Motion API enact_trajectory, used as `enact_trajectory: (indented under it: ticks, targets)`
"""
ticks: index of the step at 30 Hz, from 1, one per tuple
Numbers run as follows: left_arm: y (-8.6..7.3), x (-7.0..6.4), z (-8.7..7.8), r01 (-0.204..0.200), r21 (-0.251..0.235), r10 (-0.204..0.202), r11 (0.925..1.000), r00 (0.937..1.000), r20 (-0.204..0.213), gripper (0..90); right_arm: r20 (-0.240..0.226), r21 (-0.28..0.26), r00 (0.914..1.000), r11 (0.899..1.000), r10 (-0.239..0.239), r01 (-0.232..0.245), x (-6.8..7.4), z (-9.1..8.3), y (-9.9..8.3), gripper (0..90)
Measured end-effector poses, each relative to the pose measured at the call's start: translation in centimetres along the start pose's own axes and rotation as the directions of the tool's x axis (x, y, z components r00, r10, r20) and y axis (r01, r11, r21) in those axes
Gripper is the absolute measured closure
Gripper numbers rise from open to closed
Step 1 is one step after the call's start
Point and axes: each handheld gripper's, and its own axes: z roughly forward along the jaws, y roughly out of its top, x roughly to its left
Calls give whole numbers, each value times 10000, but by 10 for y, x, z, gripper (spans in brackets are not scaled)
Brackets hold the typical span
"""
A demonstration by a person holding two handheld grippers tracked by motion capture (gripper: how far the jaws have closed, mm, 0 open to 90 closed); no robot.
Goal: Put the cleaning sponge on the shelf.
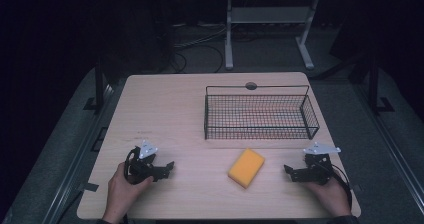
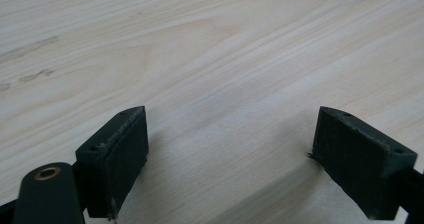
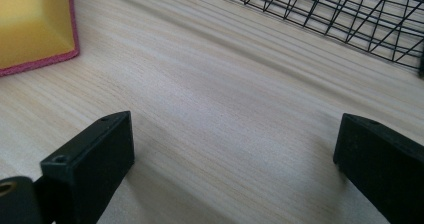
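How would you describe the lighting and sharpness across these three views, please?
High view: the table is evenly lit, the surroundings nearly black, detail soft. Left gripper view: bright wood grain, a soft shadow between the jaws. Right gripper view: the yellow sponge and the wire basket look slightly blurred.

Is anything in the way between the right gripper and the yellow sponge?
No, nothing visible. Just bare wooden table lies between the open right gripper and the yellow rectangular sponge. The black wire basket sits further back, off to one side.
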Motion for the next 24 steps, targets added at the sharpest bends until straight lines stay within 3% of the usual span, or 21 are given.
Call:
enact_trajectory:
  ticks: [13,19,24]
  targets:
    - [0,-2,0,119,23,-119,9999,9999,-101,134,-33,126,10000,9999,14,-14,0,-1,1,46]
    - [0,-2,0,121,6,-121,9999,9999,-103,134,-98,308,9999,9994,-142,145,2,-7,6,216]
    - [0,-2,0,117,13,-117,9999,9999,-102,134,-418,149,9991,9998,-116,122,4,-14,9,348]
